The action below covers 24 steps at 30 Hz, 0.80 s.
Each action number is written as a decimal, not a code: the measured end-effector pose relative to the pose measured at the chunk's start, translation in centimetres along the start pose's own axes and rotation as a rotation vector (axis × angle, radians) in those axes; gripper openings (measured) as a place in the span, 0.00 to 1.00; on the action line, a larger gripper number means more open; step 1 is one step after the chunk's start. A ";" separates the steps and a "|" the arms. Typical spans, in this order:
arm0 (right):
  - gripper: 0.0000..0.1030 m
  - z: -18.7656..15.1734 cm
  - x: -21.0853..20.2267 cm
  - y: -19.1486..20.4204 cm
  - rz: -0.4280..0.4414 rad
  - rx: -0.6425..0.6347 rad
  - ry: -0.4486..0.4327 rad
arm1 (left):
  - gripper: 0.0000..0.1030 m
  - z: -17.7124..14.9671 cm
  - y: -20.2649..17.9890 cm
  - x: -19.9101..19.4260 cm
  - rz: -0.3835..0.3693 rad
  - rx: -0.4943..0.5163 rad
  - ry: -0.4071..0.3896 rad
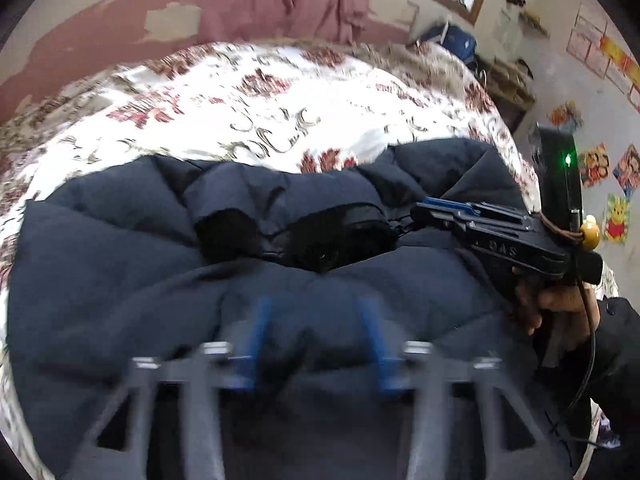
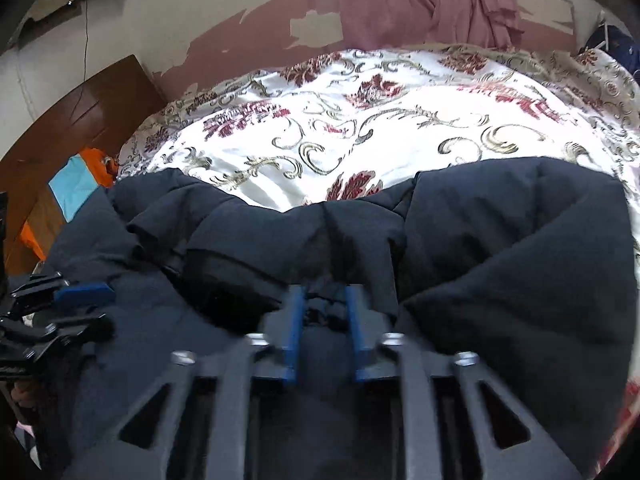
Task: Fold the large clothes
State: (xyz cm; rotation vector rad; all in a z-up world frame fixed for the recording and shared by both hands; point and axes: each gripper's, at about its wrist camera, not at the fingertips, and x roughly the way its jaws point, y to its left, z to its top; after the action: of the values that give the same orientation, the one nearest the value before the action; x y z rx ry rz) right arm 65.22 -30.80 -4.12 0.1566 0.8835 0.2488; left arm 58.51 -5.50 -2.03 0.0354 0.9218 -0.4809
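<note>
A large dark navy puffer jacket (image 1: 120,272) lies spread on the floral bedspread (image 1: 248,96), with a black lining opening (image 1: 296,240) near its middle. My left gripper (image 1: 316,312) is open just above the jacket's padded front. My right gripper (image 2: 322,304) has its blue fingers (image 2: 296,320) closed in on a fold of the jacket (image 2: 500,264) near the dark opening. The right gripper also shows in the left wrist view (image 1: 480,220), lying over the jacket's right part. The left gripper shows at the left edge of the right wrist view (image 2: 72,300).
The bed (image 2: 360,128) stretches away behind the jacket. A pink curtain (image 2: 424,0) hangs on the far wall. A wooden headboard (image 2: 80,112) and orange and blue cloth (image 2: 76,188) are at the left. A shelf with clutter (image 1: 508,76) stands at the right.
</note>
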 end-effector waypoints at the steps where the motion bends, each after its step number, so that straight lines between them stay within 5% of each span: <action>1: 0.46 -0.2 -0.7 0.2 -0.005 -0.004 -0.012 | 0.80 -0.1 -0.2 -0.6 0.013 -0.006 -0.029; 6: 0.53 -1.2 -4.2 1.3 -0.046 -0.045 -0.051 | 0.81 -0.5 -0.3 -3.1 0.031 -0.053 -0.096; 16: 0.90 -3.3 -13.4 3.6 -0.070 -0.045 -0.159 | 0.91 -3.2 -1.9 -8.6 0.080 -0.142 -0.184; 24: 0.94 -6.3 -19.3 4.8 -0.086 -0.041 -0.227 | 0.94 -6.2 -4.7 -13.0 0.149 -0.153 -0.310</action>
State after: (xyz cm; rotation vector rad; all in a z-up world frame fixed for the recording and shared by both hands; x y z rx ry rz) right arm 47.85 -31.37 7.43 0.1059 0.6570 0.1654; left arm 45.27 -3.29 5.07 -0.1067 0.6433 -0.2663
